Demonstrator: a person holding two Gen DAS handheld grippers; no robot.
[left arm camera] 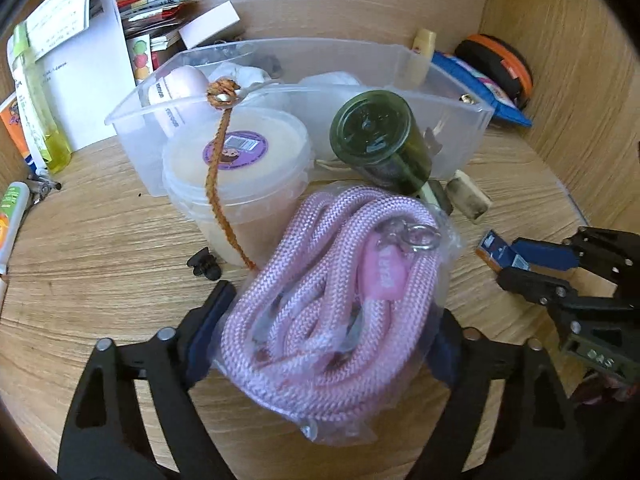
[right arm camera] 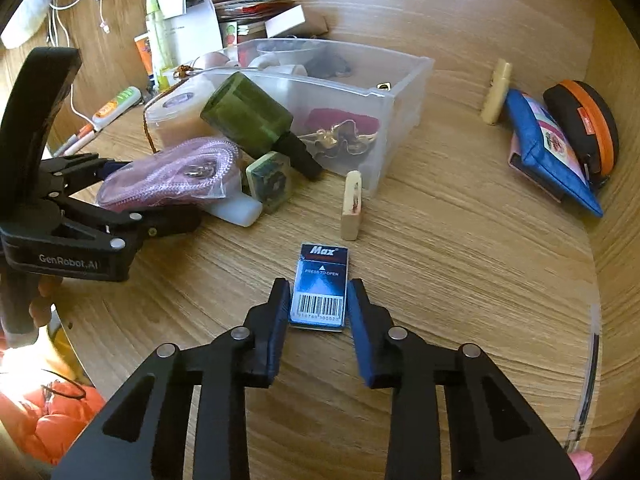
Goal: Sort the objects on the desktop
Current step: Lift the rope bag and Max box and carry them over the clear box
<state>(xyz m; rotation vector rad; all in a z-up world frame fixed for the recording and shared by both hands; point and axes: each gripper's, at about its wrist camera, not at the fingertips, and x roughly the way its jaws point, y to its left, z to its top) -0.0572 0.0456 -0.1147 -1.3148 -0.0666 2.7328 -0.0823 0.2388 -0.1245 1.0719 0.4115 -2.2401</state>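
My left gripper (left arm camera: 332, 312) is shut on a clear bag of pink rope (left arm camera: 332, 292), held just above the wooden desk; it also shows in the right wrist view (right arm camera: 172, 176). My right gripper (right arm camera: 318, 296) is shut on a small blue "Max" box (right arm camera: 320, 284) that rests on the desk; in the left wrist view the box (left arm camera: 520, 254) sits between the right gripper's fingers. A clear plastic bin (left arm camera: 460, 120) stands behind, also seen in the right wrist view (right arm camera: 404, 96).
A dark green bottle (left arm camera: 376, 140) and a lidded tub (left arm camera: 236, 160) lean at the bin's front. Small blocks (right arm camera: 352, 204) lie on the desk. Pouches (right arm camera: 560, 148) lie at the right wall. Papers, a yellow bottle (left arm camera: 36, 100) and pens are at the left.
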